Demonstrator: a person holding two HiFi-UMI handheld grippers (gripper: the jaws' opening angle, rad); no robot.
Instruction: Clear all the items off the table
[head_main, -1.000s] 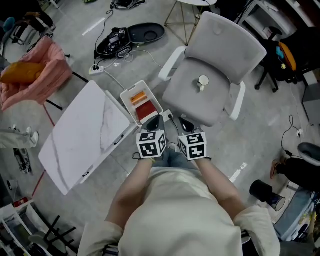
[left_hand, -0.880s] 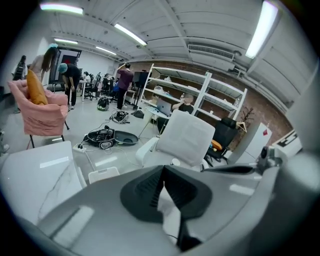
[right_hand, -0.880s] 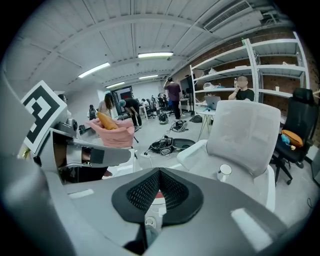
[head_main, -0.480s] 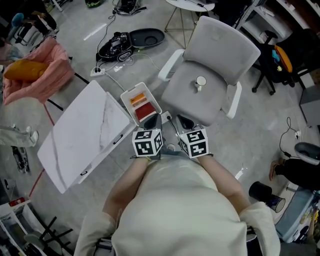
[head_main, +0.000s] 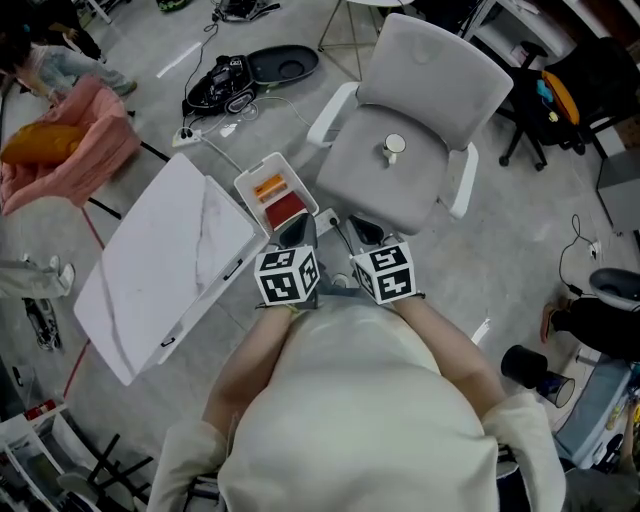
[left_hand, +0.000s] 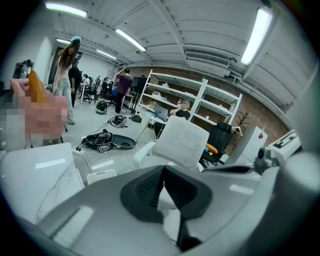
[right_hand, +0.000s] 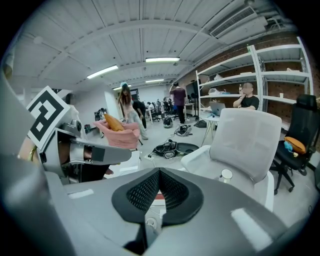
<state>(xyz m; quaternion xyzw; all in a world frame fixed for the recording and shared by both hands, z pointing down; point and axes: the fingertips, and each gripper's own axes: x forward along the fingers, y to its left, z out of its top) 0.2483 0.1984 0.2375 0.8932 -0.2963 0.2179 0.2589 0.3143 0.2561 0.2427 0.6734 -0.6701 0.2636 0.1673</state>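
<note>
Marble table (head_main: 160, 270) at nine o'clock looks bare; the job seems done, with items in the bin (head_main: 250, 172) at eleven. Left gripper (head_main: 296, 232) and right gripper (head_main: 365, 233) sit closed, empty.

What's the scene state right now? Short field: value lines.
table: white marble-look top, at the person's left
bin: white, between table and chair; holds an orange item and a red item
chair: pale grey, small cup on its seat
left tongs: shut, nothing held
right tongs: shut, nothing held
</note>
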